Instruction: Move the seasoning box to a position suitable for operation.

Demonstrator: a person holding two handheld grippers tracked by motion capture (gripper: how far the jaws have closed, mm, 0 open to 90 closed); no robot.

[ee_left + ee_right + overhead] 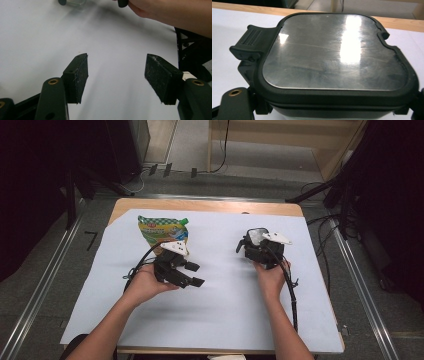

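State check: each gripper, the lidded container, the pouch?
left gripper: open, nothing between its pads, above the white sheet
right gripper: at the container, jaws either side of it; grip not readable
container: lid on, side latch down, upright on the sheet
green pouch: lying flat, cap on, not touched by either gripper

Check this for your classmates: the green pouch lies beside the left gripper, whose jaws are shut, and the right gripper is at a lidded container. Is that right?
Not quite. The left gripper's jaws stand open with nothing between them, as the left gripper view shows. The rest holds: the green pouch lies beside it, and the right gripper is at the lidded container.
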